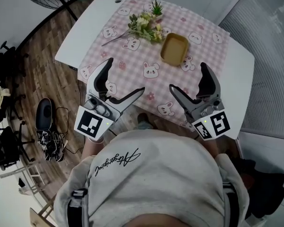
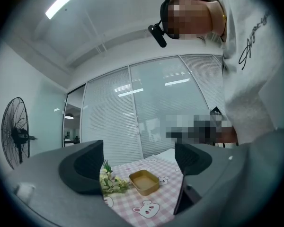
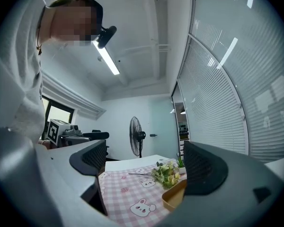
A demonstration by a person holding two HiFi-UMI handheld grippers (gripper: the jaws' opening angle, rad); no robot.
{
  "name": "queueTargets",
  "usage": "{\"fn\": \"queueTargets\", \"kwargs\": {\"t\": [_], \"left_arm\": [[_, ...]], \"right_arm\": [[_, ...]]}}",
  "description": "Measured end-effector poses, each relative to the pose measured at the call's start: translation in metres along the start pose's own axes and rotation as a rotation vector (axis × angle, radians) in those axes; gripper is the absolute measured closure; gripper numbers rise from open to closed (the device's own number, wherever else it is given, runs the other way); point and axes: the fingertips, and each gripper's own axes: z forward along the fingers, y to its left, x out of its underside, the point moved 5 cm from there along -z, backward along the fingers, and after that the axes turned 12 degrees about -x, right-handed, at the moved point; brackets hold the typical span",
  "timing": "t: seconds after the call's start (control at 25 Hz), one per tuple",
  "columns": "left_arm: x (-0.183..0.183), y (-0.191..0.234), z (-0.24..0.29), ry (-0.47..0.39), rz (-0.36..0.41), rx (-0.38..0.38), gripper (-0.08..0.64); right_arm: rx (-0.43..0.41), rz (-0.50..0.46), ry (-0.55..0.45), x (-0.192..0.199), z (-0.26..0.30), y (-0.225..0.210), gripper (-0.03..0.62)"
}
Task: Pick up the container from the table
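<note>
1. Head view: the left gripper [image 1: 125, 75] and the right gripper [image 1: 188, 76] both hang over the near edge of the table [image 1: 85, 27]. Each has its jaws wide apart with nothing between them. The container [image 1: 174, 49], a shallow yellow tray, lies on the checked cloth [image 1: 132, 60], well apart from both grippers. It is at about 1 o'clock from the left gripper and 11 o'clock from the right one. The flowers [image 1: 146, 25] lie just beside it at its 10 o'clock.

2. Left gripper view: the container [image 2: 144, 181] shows in the gap between the open, empty jaws, toward 6 o'clock, with the flowers [image 2: 112, 183] at its 9 o'clock.

3. Right gripper view: these jaws are also spread and empty. The container [image 3: 175, 197] is half hidden behind the right jaw, at about 5 o'clock.

4. I judge that the reach is not yet begun. To do it well, bring one gripper down over a rim on the side away from the flowers. Then place one jaw inside and one outside the wall, and close only then.

5. Count: one container, one bunch of flowers, one cloth, one table, two grippers.
</note>
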Motion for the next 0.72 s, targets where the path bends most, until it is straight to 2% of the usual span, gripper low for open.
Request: {"fn": "queueTargets", "kwargs": {"t": [0.36, 0.56, 0.72], "left_arm": [[0.016, 0.019, 0.037, 0.001, -0.023, 0.098, 0.104], [0.024, 0.018, 0.051, 0.009, -0.041, 0.152, 0.104], [0.026, 0.011, 0.060, 0.014, -0.042, 0.174, 0.104]], "right_arm": [[0.074, -0.016, 0.015, 0.004, 0.017, -0.019, 0.095], [0.127, -0.002, 0.008, 0.007, 0.013, -0.025, 0.095], [0.132, -0.002, 0.011, 0.007, 0.008, -0.030, 0.095]]}}
